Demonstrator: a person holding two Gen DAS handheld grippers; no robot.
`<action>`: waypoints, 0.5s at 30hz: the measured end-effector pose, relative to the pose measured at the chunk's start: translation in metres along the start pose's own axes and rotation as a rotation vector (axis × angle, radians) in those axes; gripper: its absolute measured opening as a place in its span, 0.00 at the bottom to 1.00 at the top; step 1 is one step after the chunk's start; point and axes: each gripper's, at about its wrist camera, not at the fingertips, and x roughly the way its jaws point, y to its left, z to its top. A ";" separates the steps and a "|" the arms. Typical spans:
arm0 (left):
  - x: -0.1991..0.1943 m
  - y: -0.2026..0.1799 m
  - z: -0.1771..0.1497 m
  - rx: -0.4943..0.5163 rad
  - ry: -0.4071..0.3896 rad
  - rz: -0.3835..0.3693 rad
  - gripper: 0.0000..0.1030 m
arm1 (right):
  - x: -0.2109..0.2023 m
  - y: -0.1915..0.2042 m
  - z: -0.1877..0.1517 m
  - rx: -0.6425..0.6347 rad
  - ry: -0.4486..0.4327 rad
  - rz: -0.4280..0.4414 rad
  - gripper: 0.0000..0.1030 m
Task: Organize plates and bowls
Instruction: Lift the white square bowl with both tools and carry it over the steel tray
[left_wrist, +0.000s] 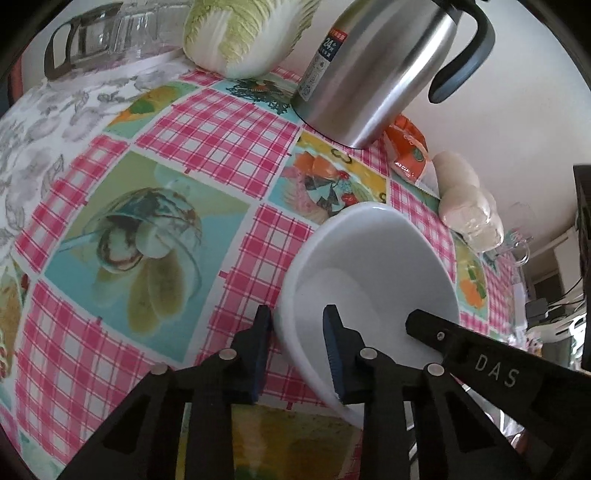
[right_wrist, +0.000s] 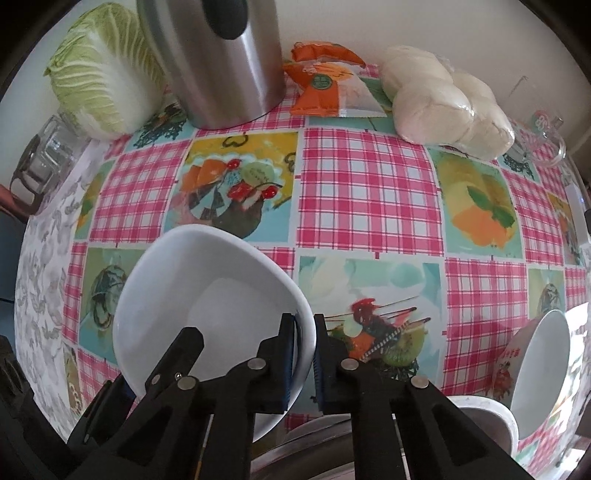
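Note:
A plain white bowl sits tilted over the checked tablecloth, low and right of centre in the left wrist view. My left gripper straddles its near rim, one finger outside the wall and one inside. Tablecloth shows between the outer pad and the wall, so it is open. In the right wrist view the same bowl is lower left, and my right gripper is shut on its right rim. A finger of the left gripper reaches into the bowl opposite.
At the back stand a steel kettle, a napa cabbage, an orange packet, bagged buns and a glass jug. A printed bowl leans on a white cup at the right. A metal rim lies below the gripper.

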 end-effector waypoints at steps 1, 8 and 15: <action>-0.001 0.000 -0.001 0.006 -0.001 0.003 0.28 | 0.000 0.001 0.000 -0.005 0.000 -0.002 0.10; -0.006 0.006 -0.001 0.007 0.006 0.008 0.26 | -0.005 0.011 -0.004 -0.031 -0.006 -0.005 0.10; -0.031 0.004 -0.003 0.022 -0.037 0.022 0.25 | -0.019 0.019 -0.010 -0.047 -0.023 0.003 0.11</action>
